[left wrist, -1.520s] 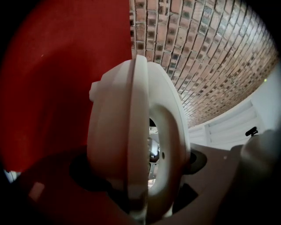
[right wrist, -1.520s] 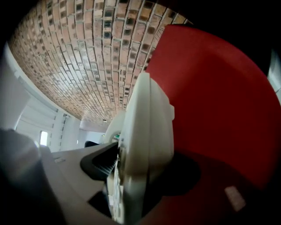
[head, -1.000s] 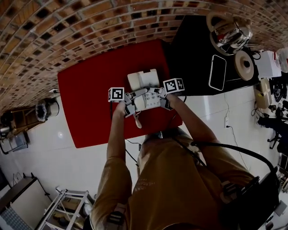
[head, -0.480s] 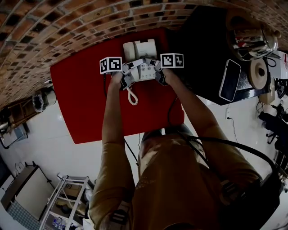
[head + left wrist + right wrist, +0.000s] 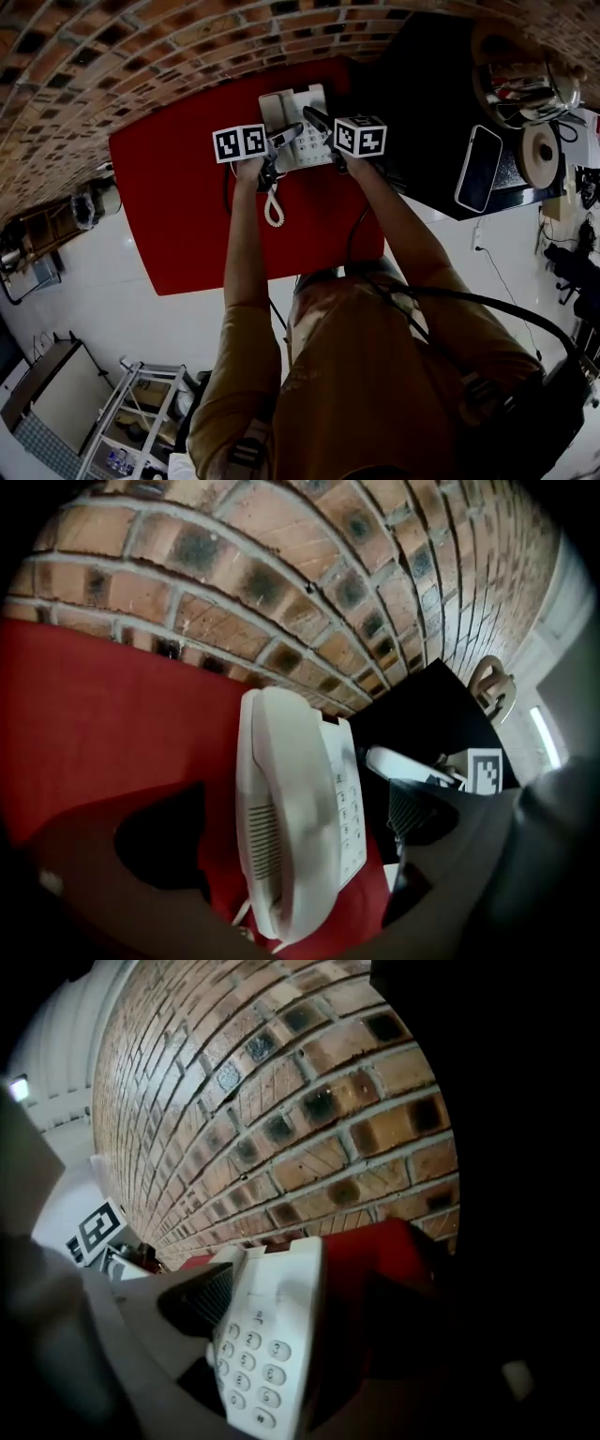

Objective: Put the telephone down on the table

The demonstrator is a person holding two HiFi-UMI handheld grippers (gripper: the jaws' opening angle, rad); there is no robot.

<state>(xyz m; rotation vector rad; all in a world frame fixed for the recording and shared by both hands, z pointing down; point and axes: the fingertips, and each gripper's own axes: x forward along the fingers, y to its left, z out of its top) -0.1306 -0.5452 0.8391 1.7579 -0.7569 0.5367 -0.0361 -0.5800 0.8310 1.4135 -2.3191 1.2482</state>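
A white telephone [image 5: 298, 122] lies flat on the red table [image 5: 178, 206], close to the brick wall, and its coiled cord [image 5: 274, 208] trails toward me. My left gripper [image 5: 278, 148] stands at its left side and my right gripper [image 5: 322, 136] at its right. The jaws of both are opening. In the left gripper view the telephone [image 5: 300, 808] with its handset lies between the spread jaws of the left gripper [image 5: 295, 803], and the pads stand clear of it. In the right gripper view the keypad of the telephone [image 5: 267, 1335] shows between the parted jaws of the right gripper [image 5: 300, 1302].
The brick wall [image 5: 141, 56] runs right behind the red table. A black table [image 5: 422, 94] adjoins on the right and carries a flat dark device [image 5: 476, 169], a metal kettle [image 5: 525, 80] and a round disc [image 5: 542, 155]. White floor lies around the tables.
Both grippers carried the telephone away from me toward the wall and set it on the red table. Both pairs of jaws then spread and let go of it.
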